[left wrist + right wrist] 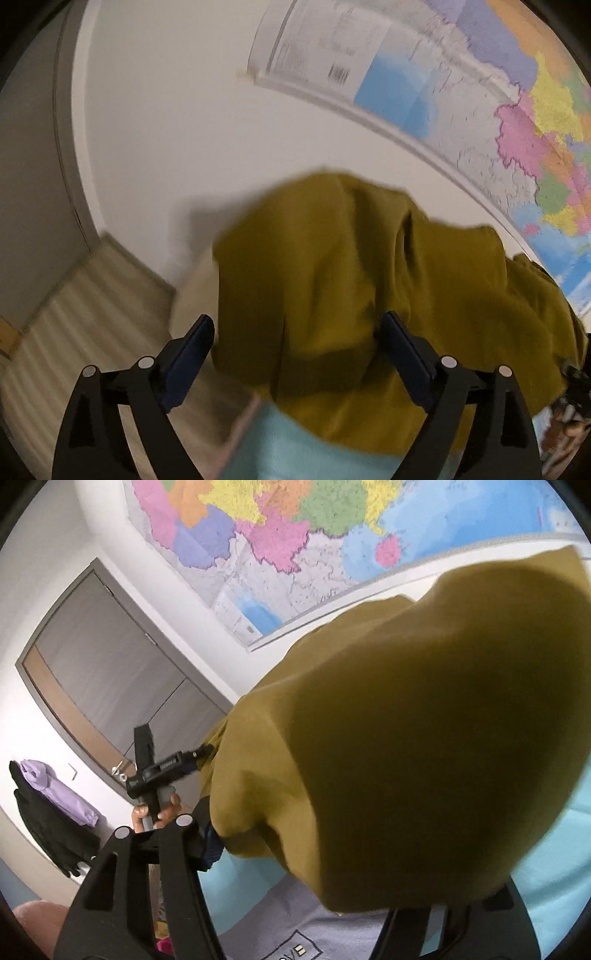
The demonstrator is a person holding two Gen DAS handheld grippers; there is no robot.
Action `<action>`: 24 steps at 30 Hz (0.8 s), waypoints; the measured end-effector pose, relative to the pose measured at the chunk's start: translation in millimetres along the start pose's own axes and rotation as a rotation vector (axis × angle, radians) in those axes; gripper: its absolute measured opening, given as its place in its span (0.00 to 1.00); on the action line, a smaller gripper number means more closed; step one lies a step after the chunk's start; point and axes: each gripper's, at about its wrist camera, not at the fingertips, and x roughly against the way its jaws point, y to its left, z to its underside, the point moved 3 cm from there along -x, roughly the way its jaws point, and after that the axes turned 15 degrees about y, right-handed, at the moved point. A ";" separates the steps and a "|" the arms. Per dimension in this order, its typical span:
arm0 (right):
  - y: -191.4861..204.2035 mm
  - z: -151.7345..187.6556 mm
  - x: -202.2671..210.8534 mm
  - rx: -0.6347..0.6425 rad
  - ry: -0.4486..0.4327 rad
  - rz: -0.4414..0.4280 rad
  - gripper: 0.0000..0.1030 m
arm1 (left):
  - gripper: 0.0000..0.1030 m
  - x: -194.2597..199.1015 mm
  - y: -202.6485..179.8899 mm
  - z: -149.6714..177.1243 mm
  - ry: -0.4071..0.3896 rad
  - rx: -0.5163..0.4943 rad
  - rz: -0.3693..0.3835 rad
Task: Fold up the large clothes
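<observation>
Left gripper (297, 339) tilted up toward wall map (498, 92), jaws wide with mustard garment (332, 266) bunched between them, right gripper (332, 849) raised likewise, jaw state hidden under same garment draped over it, blue sheet (546, 867) beneath, grey door (110, 672) behind.

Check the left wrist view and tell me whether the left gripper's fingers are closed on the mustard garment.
No: the left gripper has its fingers spread wide apart, with the mustard garment draped loosely between them.

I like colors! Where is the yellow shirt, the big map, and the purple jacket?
yellow shirt (332, 266), left wrist view, middle of cloth.
big map (280, 528), right wrist view, pink area.
purple jacket (62, 794), right wrist view, its body.
</observation>
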 end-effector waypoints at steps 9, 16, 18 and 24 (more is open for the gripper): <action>-4.0 -0.4 4.9 0.024 -0.050 -0.023 0.29 | 0.31 -3.3 -26.0 -21.2 -0.035 -0.012 0.037; 27.7 -30.7 7.6 0.116 -0.188 -0.059 0.26 | 0.23 45.5 -56.1 -115.7 -0.207 -0.024 -0.066; 24.9 -26.5 -13.3 0.094 -0.134 -0.063 0.28 | 0.24 39.6 -45.2 -122.3 -0.223 0.001 -0.077; -6.3 7.7 -27.1 0.008 0.009 -0.053 0.50 | 0.33 -47.1 7.4 -89.9 -0.027 0.084 -0.168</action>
